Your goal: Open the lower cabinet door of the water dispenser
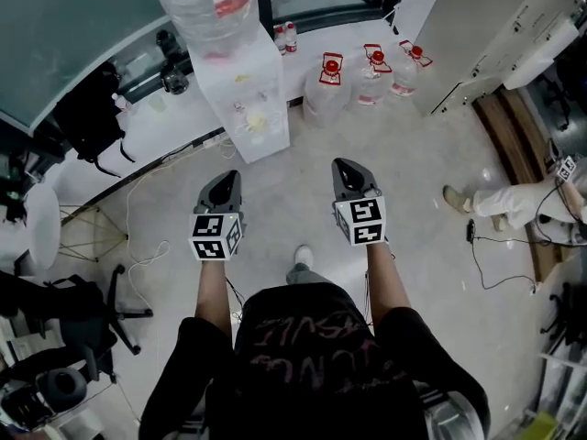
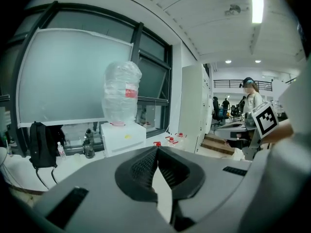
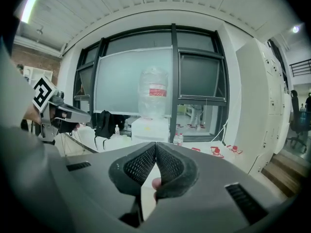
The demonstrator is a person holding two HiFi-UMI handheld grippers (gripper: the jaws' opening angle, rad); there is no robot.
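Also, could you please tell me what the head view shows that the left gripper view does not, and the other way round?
Only the head view: the left gripper and right gripper side by side from above, an office chair, and someone's legs at right. Only the left gripper view: a ceiling light, a standing person far off, and the left gripper's jaws shut, nothing between them. Both: the water dispenser with its bottle, the black backpack and red-capped jugs.
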